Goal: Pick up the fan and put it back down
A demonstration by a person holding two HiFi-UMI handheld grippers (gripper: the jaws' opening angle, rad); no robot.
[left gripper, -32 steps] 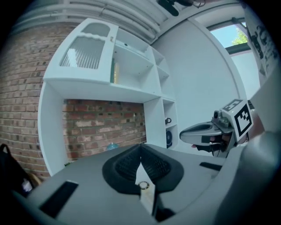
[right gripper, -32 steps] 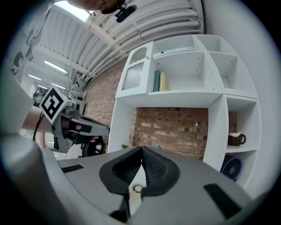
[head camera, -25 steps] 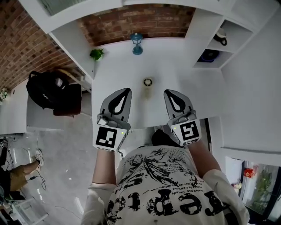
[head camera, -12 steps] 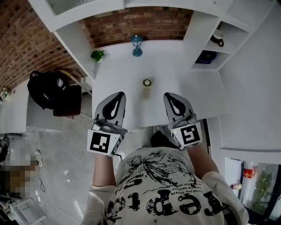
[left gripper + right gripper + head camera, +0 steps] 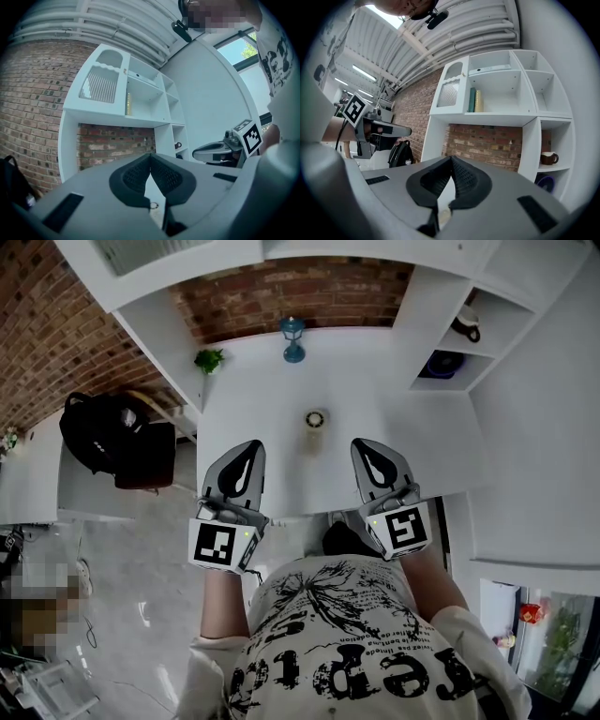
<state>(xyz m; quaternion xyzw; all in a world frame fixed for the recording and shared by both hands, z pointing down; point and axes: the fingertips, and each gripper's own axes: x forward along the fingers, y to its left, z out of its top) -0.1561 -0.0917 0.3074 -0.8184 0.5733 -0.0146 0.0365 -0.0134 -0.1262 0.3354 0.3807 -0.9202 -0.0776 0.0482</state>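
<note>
The fan (image 5: pixel 314 418) is a small cream one with a round dark head, and it stands upright in the middle of the white desk (image 5: pixel 394 409). My left gripper (image 5: pixel 249 445) hovers over the desk's near edge, left of the fan and short of it. Its jaws are shut with nothing between them. My right gripper (image 5: pixel 368 443) mirrors it on the fan's right, also shut and empty. In the left gripper view the shut pads (image 5: pixel 136 176) meet at a line, and the fan's ring (image 5: pixel 151 205) peeks through the gap below them. Neither gripper touches the fan.
A blue lantern (image 5: pixel 293 337) and a small green plant (image 5: pixel 208 359) stand at the desk's far edge against the brick wall. Shelves to the right hold a mug (image 5: pixel 469 322) and a dark bowl (image 5: pixel 442 362). A black backpack (image 5: pixel 103 432) sits left of the desk.
My left gripper has drawn back a little toward the person and to the left. The right gripper and the fan have stayed put.
</note>
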